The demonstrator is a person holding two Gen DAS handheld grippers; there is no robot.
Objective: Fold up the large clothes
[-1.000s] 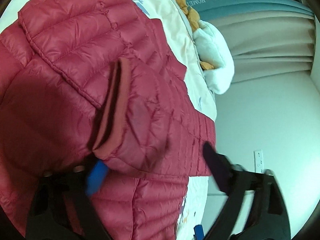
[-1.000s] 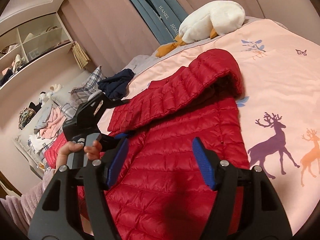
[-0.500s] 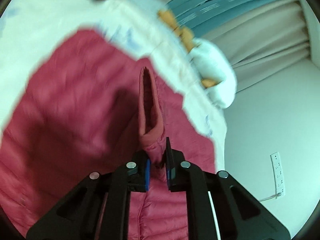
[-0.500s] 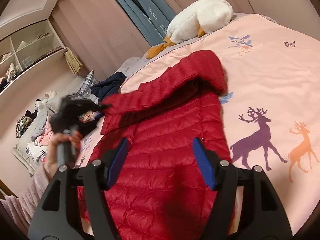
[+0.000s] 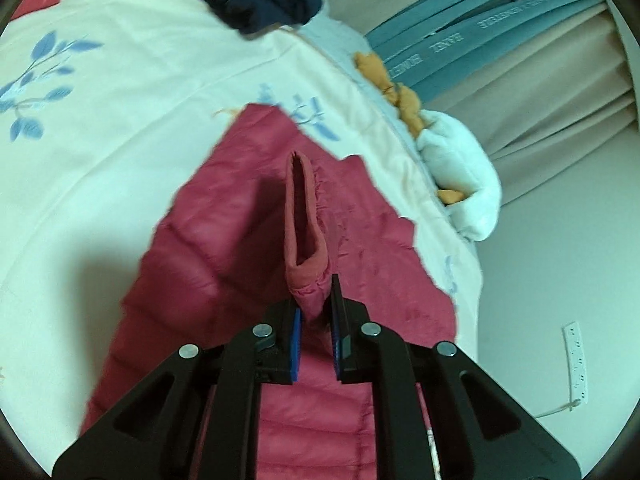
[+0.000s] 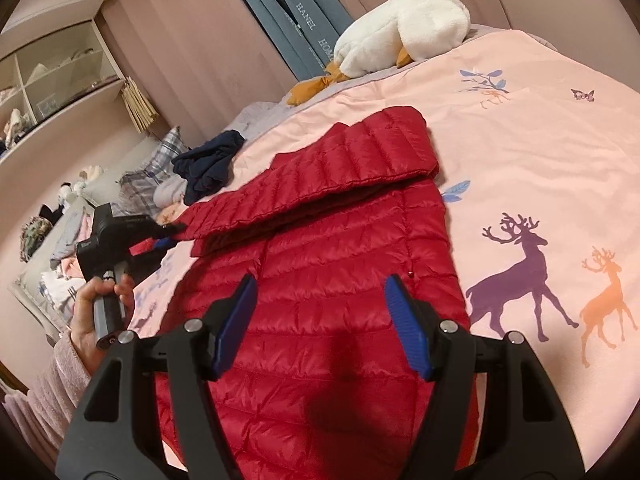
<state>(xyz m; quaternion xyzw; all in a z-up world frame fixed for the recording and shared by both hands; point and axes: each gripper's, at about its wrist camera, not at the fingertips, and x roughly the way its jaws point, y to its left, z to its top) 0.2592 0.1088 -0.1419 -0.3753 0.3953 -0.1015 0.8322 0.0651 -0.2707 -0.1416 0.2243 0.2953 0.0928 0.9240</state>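
A red quilted down jacket (image 6: 320, 264) lies spread on the bed, one sleeve (image 6: 344, 168) stretched across its upper part. My left gripper (image 5: 315, 312) is shut on the sleeve cuff (image 5: 306, 240) and holds it out past the jacket's left edge; it also shows in the right wrist view (image 6: 160, 236), held by a hand. My right gripper (image 6: 320, 312) is open and empty, hovering above the jacket's lower body.
The pink bedspread (image 6: 540, 160) has deer prints. A white plush goose (image 6: 400, 36) lies at the head of the bed. A dark navy garment (image 6: 212, 160) lies near the far edge. Piled clothes (image 6: 60, 248) and shelves (image 6: 60, 76) stand left. A wall socket (image 5: 575, 364) is beside the bed.
My left gripper closed on the sleeve cuff and pulled it leftward, stretching the sleeve across the jacket. My right gripper stayed open above the jacket.
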